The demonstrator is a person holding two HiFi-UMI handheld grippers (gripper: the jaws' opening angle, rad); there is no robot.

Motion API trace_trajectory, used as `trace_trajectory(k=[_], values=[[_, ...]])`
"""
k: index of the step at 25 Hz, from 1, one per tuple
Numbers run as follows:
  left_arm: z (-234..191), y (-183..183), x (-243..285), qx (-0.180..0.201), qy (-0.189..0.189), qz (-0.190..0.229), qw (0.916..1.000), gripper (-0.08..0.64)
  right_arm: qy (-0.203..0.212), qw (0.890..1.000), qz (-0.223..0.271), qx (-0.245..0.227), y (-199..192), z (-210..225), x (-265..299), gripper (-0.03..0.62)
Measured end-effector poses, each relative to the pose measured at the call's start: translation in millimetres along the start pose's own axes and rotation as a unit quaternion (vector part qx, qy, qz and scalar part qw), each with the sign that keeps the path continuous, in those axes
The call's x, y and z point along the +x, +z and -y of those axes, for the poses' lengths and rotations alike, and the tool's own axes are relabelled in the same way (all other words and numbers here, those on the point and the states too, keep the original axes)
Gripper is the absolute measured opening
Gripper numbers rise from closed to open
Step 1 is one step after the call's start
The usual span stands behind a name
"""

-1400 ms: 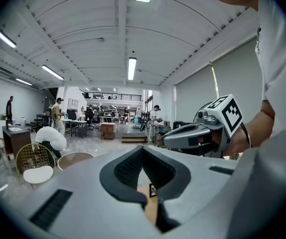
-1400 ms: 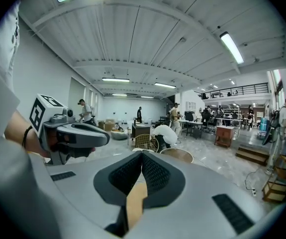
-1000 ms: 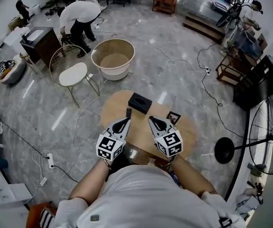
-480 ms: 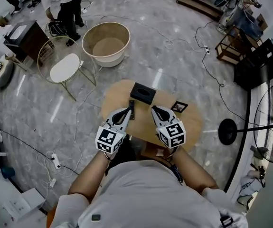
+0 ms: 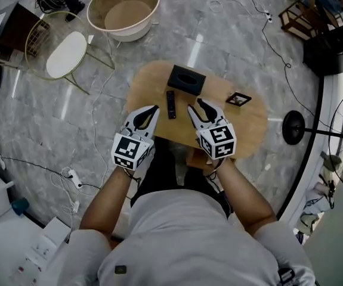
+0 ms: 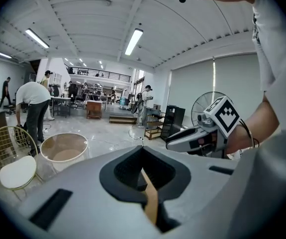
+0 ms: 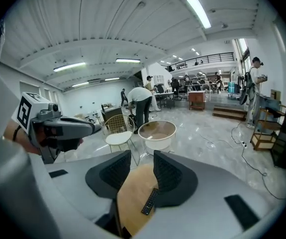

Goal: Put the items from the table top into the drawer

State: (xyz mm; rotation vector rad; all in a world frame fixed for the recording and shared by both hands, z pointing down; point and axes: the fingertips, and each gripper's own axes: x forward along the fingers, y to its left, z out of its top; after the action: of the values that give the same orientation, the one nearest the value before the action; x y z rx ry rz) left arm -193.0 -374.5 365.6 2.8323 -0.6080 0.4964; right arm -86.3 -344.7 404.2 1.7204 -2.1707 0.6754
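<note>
wooden and rounded, one table (image 5: 247,133) stands on the grey marbled floor (image 5: 231,31) and is the largest thing in front of the person. on the floor beyond it are one round beige tub (image 5: 123,8) and one wire-framed chair (image 5: 67,53) with a white seat. one standing fan (image 5: 293,127) is off to the table's right. all three stand apart from the table.

two tongs are held over the table's near edge, one in each hand, and each carries one marker cube at its back. the left tongs (image 5: 154,108) have their tips brought together with nothing between them. only a thin strip of table top shows behind the pads in the left gripper view. the right tongs (image 5: 195,105) have just been opening and now stand partly apart. nothing is caught between the pads, and the right gripper view shows table top and the remote through the gap.

three things lie on the table top. one black box (image 5: 187,78) with an oval slot in its lid sits near the far edge. one slim black remote (image 5: 171,104) lies just on the near side of the box, lengthwise away from the person. in the head view it is between the two tongs, and neither grips it. one small black square frame (image 5: 238,99) lies near the right end, apart from the other two.
</note>
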Motion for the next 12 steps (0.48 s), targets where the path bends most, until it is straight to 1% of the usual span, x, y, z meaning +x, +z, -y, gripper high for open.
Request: trace_trajectory(k=[4,6,9,12], values=[[-25,-25,21,-0.008,-0.007,-0.016,0.9998,0.009,-0.009,0.999,-0.028,0.018,-28,8,42,0.204],[-40,-42,34,-0.012,-0.012,-0.024,0.9996,0.009,-0.015,0.999,-0.042,0.026,-46,14,68,0.219],[-62,-77,53,-0.019,-0.019,-0.038,0.9989,0.009,-0.025,0.997,-0.064,0.041,-78,21,109,0.233],[-82,-113,70,-0.039,-0.022,-0.049,0.9978,0.009,-0.03,0.994,-0.087,0.057,-115,24,146,0.241]])
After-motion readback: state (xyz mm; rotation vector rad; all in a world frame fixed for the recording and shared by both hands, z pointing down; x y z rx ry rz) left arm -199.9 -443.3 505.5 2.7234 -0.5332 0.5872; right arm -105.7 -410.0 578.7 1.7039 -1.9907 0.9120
